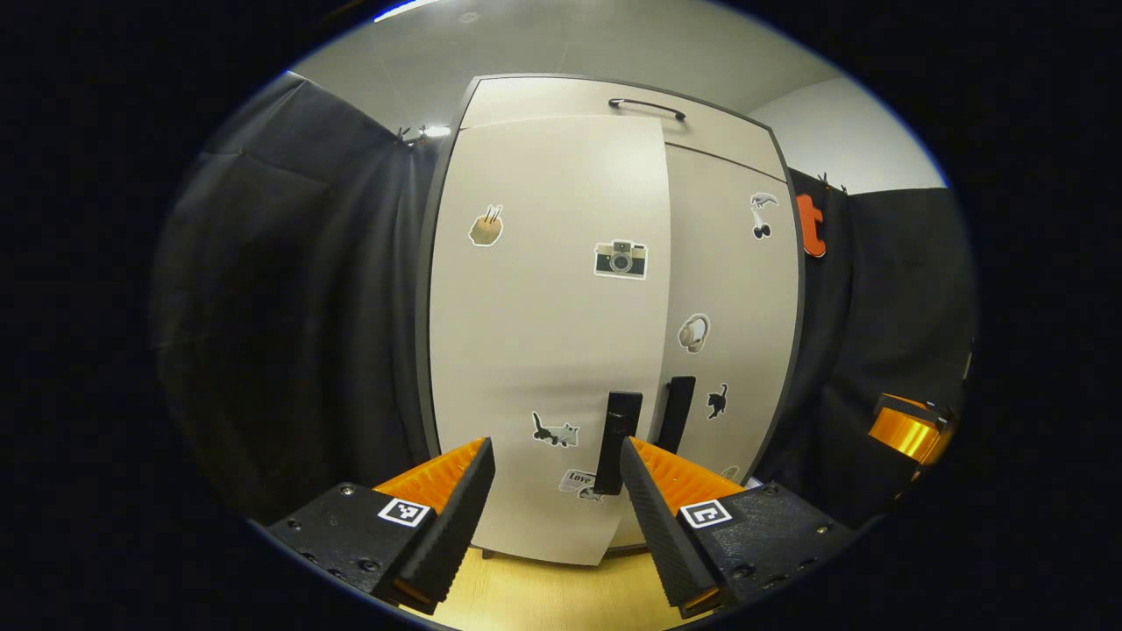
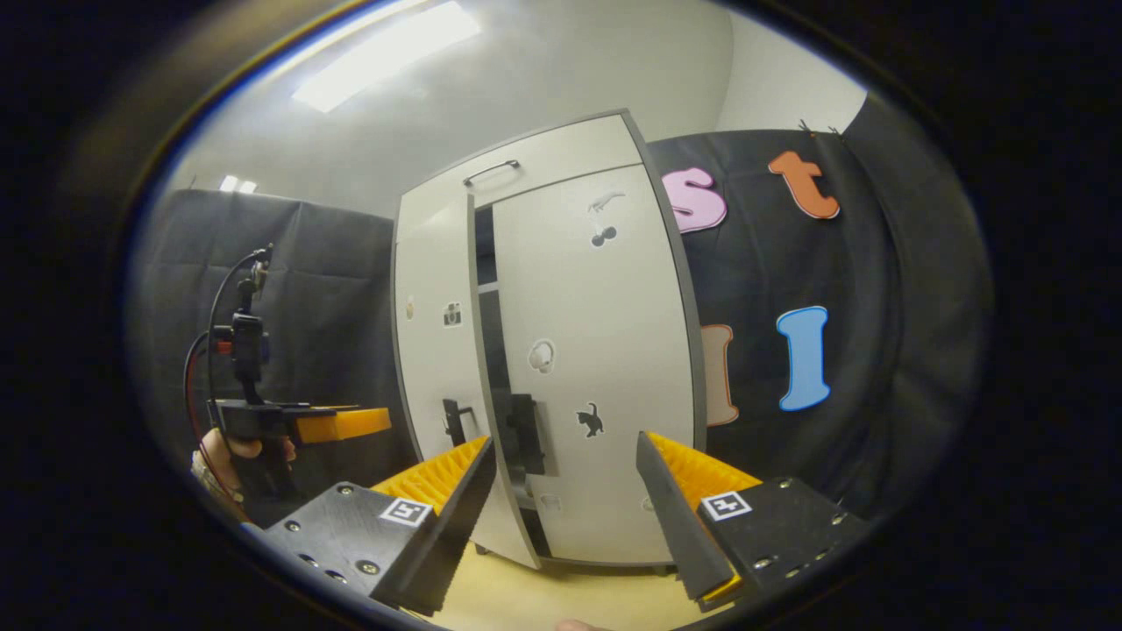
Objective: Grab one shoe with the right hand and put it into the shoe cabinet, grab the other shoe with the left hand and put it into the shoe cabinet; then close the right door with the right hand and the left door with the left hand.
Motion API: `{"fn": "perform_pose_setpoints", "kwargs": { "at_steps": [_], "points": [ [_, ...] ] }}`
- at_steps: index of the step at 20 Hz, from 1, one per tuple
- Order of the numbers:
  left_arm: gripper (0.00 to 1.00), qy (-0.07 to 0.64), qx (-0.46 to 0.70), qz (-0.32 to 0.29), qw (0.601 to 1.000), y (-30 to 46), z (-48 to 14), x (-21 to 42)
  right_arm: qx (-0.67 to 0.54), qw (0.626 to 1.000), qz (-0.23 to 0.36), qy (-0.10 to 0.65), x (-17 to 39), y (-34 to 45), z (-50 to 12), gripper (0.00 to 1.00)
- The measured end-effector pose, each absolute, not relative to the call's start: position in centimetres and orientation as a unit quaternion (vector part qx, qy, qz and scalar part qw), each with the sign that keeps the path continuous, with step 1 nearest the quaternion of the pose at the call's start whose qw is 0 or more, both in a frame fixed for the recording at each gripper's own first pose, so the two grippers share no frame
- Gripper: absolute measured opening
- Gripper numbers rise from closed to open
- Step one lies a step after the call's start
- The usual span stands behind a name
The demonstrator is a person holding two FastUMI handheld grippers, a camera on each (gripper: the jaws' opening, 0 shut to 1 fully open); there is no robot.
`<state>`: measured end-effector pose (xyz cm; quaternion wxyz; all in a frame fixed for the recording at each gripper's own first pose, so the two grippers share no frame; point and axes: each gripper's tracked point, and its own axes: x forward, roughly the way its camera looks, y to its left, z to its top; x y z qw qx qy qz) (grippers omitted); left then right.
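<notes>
Far left in the right gripper view: left gripper (image 2: 372, 425), carried by a hand (image 2: 232, 451), well apart from the shoe cabinet (image 2: 561, 166) and level with its handles. Seen in its own view as left gripper (image 1: 557, 491): fingers spread wide, clamping nothing, aimed straight at the cabinet front. Next to the right: left door (image 1: 543, 333), ajar, free edge standing proud of its neighbour, with a dark slit beside it and a shelf edge just visible inside from the right gripper view. Cannot make out either shoe through that slit; likely both already inside, judging by the bare wooden floor (image 1: 543, 596) in front. Carries a black upright handle (image 1: 618, 438) near its free edge, long axis vertical, dead ahead of the left gripper and just above its right finger. Further right: right door (image 2: 605, 350), seemingly flush with the frame, so probably already closed, its own handle (image 2: 523, 434) close by the gap. Then right gripper (image 2: 565, 508): also gaping wide and empty, facing the right door. Judged remaining step: push the left door's free edge straight away, toward the cabinet, left gripper nearer to it and better placed.
</notes>
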<state>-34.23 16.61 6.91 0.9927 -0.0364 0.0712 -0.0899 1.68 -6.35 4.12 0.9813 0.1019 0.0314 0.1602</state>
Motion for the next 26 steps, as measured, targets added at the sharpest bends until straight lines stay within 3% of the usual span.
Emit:
{"fn": "perform_pose_setpoints", "kwargs": {
  "at_steps": [3,4,6,9,10,11,13,16,19,20,26],
  "points": [
    [0.88,0.072,-0.037,-0.087,0.993,16.8,6.9,-34.5,0.1,0.981,0.162,0.033,1.5,-6.1,4.0,0.92],
    [0.88,0.073,-0.037,-0.086,0.993,16.8,6.8,-34.7,0.099,0.981,0.162,0.034,1.4,-6.1,4.0,0.96],
    [0.88,0.075,-0.036,-0.084,0.993,17.0,6.8,-35.0,0.099,0.981,0.163,0.034,1.2,-6.1,4.0,0.92],
    [0.88,0.073,-0.036,-0.081,0.993,17.1,6.9,-35.3,0.099,0.981,0.163,0.034,1.0,-6.0,4.1,0.92],
    [0.88,0.072,-0.036,-0.081,0.993,17.1,6.9,-35.3,0.099,0.981,0.163,0.034,1.0,-6.0,4.1,0.96],
    [0.88,0.072,-0.037,-0.08,0.994,17.1,7.0,-35.4,0.098,0.981,0.163,0.034,0.9,-6.0,4.1,0.92],
    [0.88,0.071,-0.037,-0.079,0.994,17.1,7.0,-35.6,0.097,0.981,0.163,0.035,0.8,-6.1,4.0,0.96],
    [0.88,0.072,-0.034,-0.078,0.994,17.2,7.0,-35.8,0.097,0.981,0.162,0.036,0.7,-6.3,3.9,0.92],
    [0.88,0.071,-0.035,-0.078,0.994,17.1,7.0,-35.9,0.097,0.982,0.161,0.036,0.6,-6.4,3.9,0.96],
    [0.88,0.071,-0.036,-0.077,0.994,17.1,7.0,-35.9,0.096,0.982,0.161,0.036,0.5,-6.5,3.9,0.92],
    [0.88,0.073,-0.038,-0.073,0.994,17.1,6.9,-36.0,0.094,0.982,0.161,0.037,0.6,-6.7,3.8,0.95]
  ]
}}
